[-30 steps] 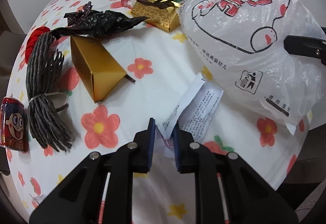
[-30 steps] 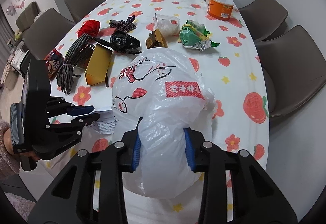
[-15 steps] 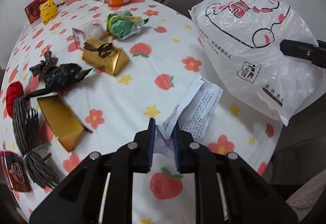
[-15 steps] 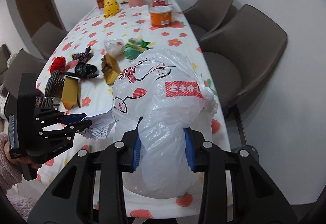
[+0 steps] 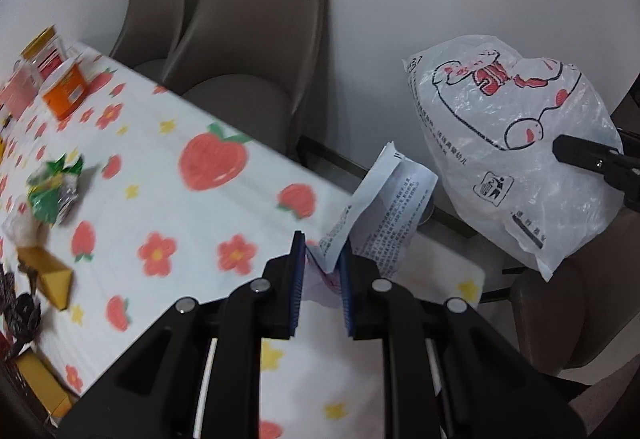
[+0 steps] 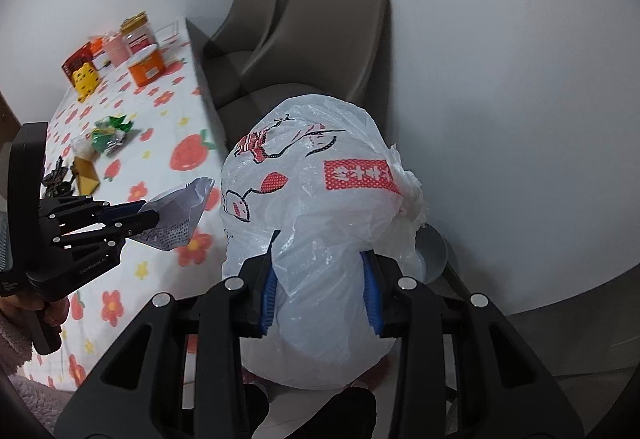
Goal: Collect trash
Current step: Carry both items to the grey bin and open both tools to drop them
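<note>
Blurred: tablecloth print (image 5: 208,163) and green wrapper (image 5: 54,189) on the counter (image 5: 168,207). Cut off at the edge: gold boxes (image 5: 40,383). Hid behind plastic bag (image 6: 320,207): chair seat (image 6: 256,99).

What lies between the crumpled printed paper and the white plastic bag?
Nothing. In the right wrist view, a bare gap separates the crumpled printed paper from the white plastic bag; only floral tablecloth shows behind.
</note>
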